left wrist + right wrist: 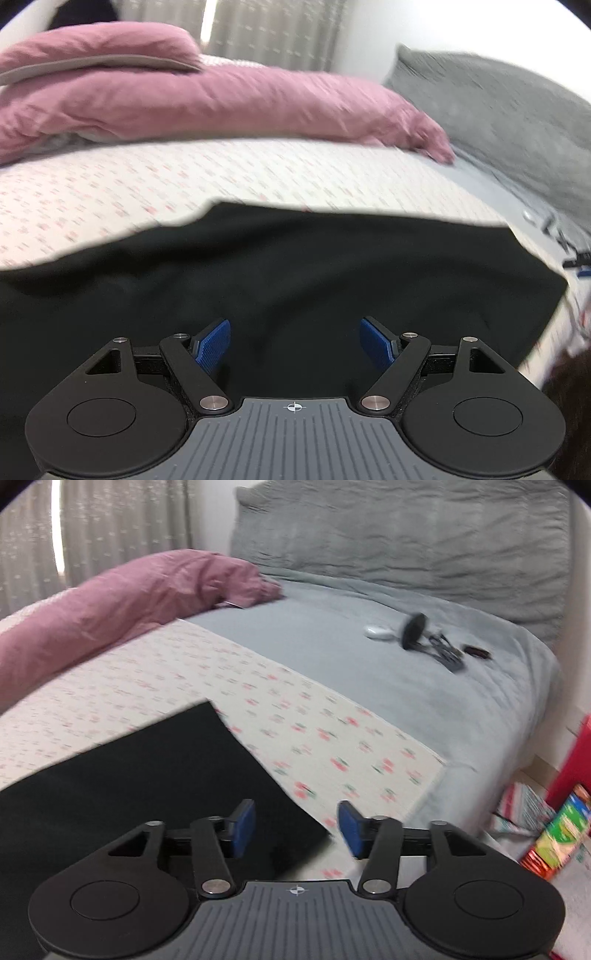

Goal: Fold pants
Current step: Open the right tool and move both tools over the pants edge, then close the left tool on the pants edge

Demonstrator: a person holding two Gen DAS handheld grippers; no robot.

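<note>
The black pants (280,266) lie flat on the patterned white sheet (184,177) of a bed. My left gripper (295,343) is open, its blue pads wide apart over the near part of the pants, holding nothing. In the right wrist view the pants (147,775) fill the lower left, with a straight right edge and a near corner. My right gripper (297,825) is open and empty, hovering over that near right corner, left pad above the cloth, right pad above the sheet (332,746).
A pink duvet (184,99) is bunched along the far side of the bed. A grey blanket (424,683) and grey pillow (406,535) lie to the right, with small dark items and a white case (378,631) on them. Colourful boxes (561,830) stand on the floor at right.
</note>
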